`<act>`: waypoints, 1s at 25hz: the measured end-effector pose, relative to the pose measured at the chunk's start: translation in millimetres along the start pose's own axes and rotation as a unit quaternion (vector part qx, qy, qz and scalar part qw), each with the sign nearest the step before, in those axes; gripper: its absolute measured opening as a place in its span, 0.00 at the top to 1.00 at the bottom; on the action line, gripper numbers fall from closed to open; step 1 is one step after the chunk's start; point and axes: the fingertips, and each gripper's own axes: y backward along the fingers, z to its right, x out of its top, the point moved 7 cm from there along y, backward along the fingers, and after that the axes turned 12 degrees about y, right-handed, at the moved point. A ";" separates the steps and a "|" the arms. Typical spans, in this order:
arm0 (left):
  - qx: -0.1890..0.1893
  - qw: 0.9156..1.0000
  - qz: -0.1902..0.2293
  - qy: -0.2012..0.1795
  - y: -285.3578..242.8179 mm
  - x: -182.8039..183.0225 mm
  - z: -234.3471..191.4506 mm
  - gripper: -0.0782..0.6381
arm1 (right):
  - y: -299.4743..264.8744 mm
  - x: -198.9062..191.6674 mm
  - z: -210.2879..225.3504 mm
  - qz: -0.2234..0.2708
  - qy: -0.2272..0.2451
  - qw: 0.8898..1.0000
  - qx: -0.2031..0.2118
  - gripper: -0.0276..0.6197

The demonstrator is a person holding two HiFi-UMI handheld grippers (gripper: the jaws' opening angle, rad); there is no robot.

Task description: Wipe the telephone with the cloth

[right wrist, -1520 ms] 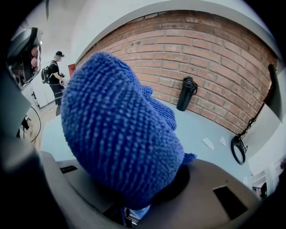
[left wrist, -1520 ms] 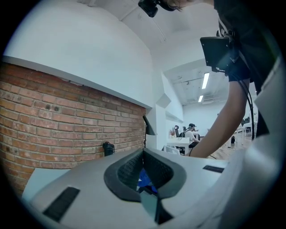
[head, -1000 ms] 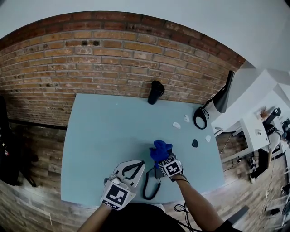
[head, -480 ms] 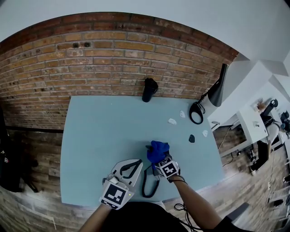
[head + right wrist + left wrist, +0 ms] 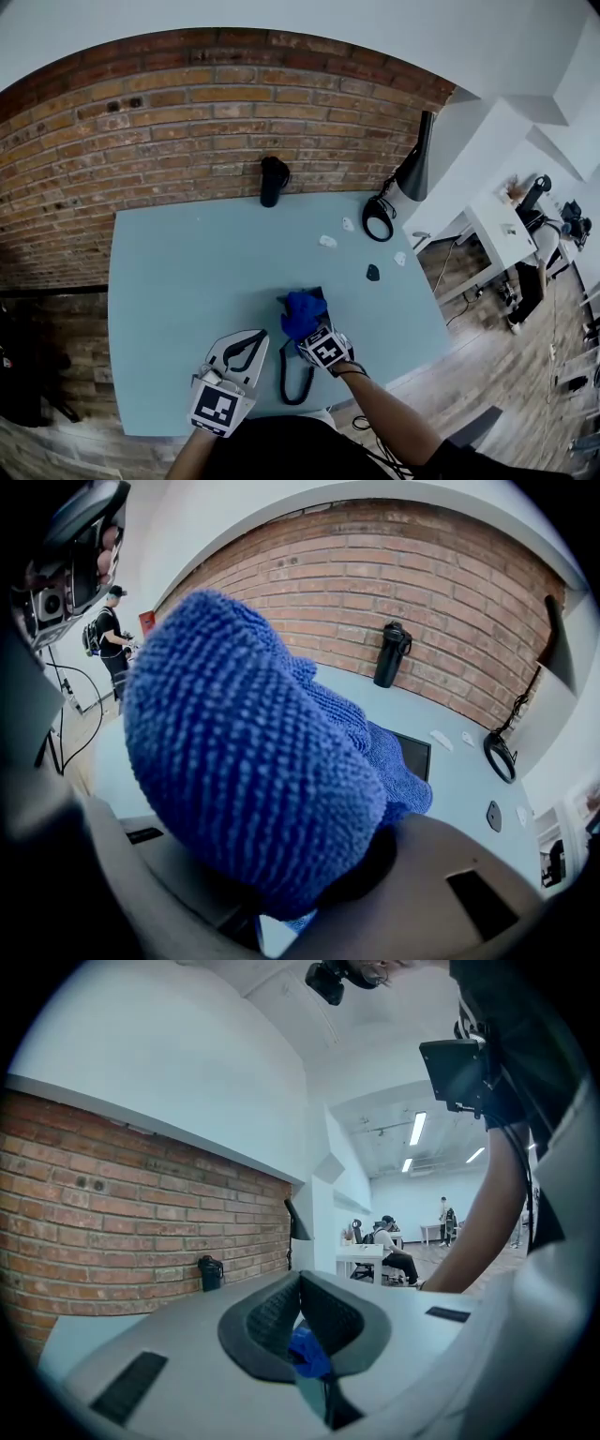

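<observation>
A blue knitted cloth (image 5: 302,310) is bunched in my right gripper (image 5: 307,325), which is shut on it. The cloth (image 5: 253,761) fills most of the right gripper view. It rests over the near end of a flat black telephone (image 5: 413,754), of which only a dark corner (image 5: 317,294) shows in the head view. My left gripper (image 5: 262,335) hovers to the left of the cloth near the table's front edge. Its fingertips meet with nothing between them (image 5: 300,1282). A black curved cord (image 5: 292,375) lies between the two grippers.
The light blue table (image 5: 178,281) stands against a brick wall. At the back are a black bottle (image 5: 273,180), a black lamp (image 5: 412,169) and a black ring (image 5: 377,223). Small white pieces (image 5: 327,242) and a dark piece (image 5: 373,273) lie at the right.
The head view has swung to the right, so everything sits further left in frame. My right gripper keeps the cloth on the telephone, a little nearer the front edge. The left gripper holds its place.
</observation>
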 end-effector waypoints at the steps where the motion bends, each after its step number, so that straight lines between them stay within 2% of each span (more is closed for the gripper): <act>1: -0.001 1.000 -0.004 0.003 -0.2 0.1 0.5 0.88 | 0.2 -1.7 -1.4 -0.001 -0.001 1.000 0.000 0.75; 9: -0.010 1.000 0.002 -0.008 -5.3 -1.7 3.3 0.88 | 5.7 -11.7 -15.6 -0.001 -0.009 1.000 0.009 0.75; 13: -0.011 1.000 -0.019 0.001 -6.2 -3.9 5.0 0.88 | 7.4 -17.9 -21.2 0.000 -0.017 1.000 0.007 0.75; 25: -0.008 0.999 -0.023 0.027 -13.3 -12.1 -3.3 0.88 | 10.7 -38.4 -40.0 0.005 -0.023 1.000 0.011 0.75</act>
